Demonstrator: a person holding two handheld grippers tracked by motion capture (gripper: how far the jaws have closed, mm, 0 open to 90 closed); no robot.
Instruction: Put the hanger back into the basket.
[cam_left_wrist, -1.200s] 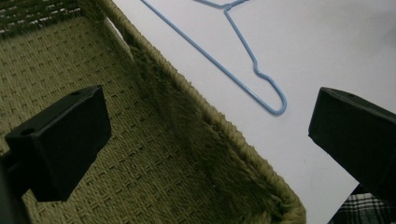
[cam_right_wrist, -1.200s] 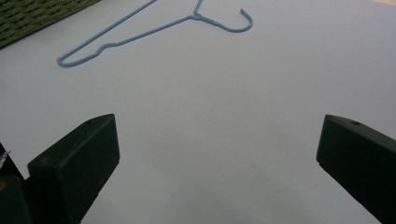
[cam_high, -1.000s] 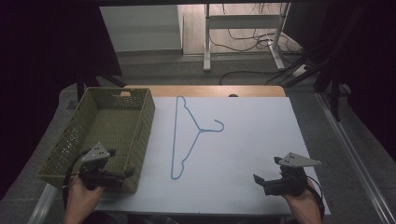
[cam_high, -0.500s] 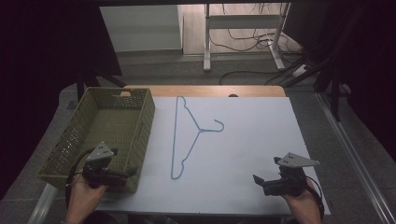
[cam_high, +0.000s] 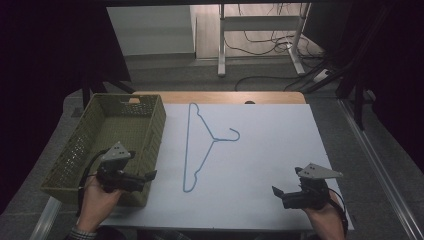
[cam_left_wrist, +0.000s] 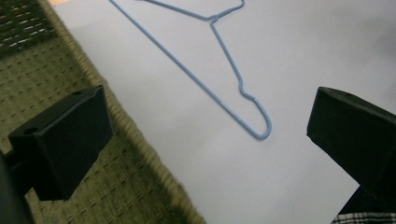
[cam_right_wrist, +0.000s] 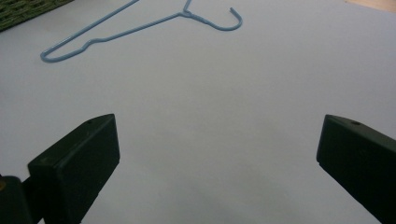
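A light-blue wire hanger (cam_high: 214, 140) lies flat on the white sheet (cam_high: 265, 140), its hook pointing right. My left gripper (cam_high: 148, 175) hovers over the near right corner of the green woven basket (cam_high: 95, 131), open, with nothing between its jaws. In the left gripper view the left gripper (cam_left_wrist: 210, 135) stands wide over the basket rim (cam_left_wrist: 121, 126), and the hanger (cam_left_wrist: 212, 19) lies just ahead. My right gripper (cam_high: 276, 191) rests near the front right edge, open and empty. In the right gripper view the right gripper (cam_right_wrist: 219, 158) faces bare sheet, with the hanger (cam_right_wrist: 185, 13) farther off.
The basket looks empty inside. A strip of wooden tabletop (cam_high: 220, 97) shows beyond the sheet. Desk legs (cam_high: 221, 40) and cables stand on the floor behind the table. A basket corner (cam_right_wrist: 28, 8) shows in the right gripper view.
My left gripper has shifted a little to the right, toward the basket's near right corner. The right gripper and the hanger have not moved.
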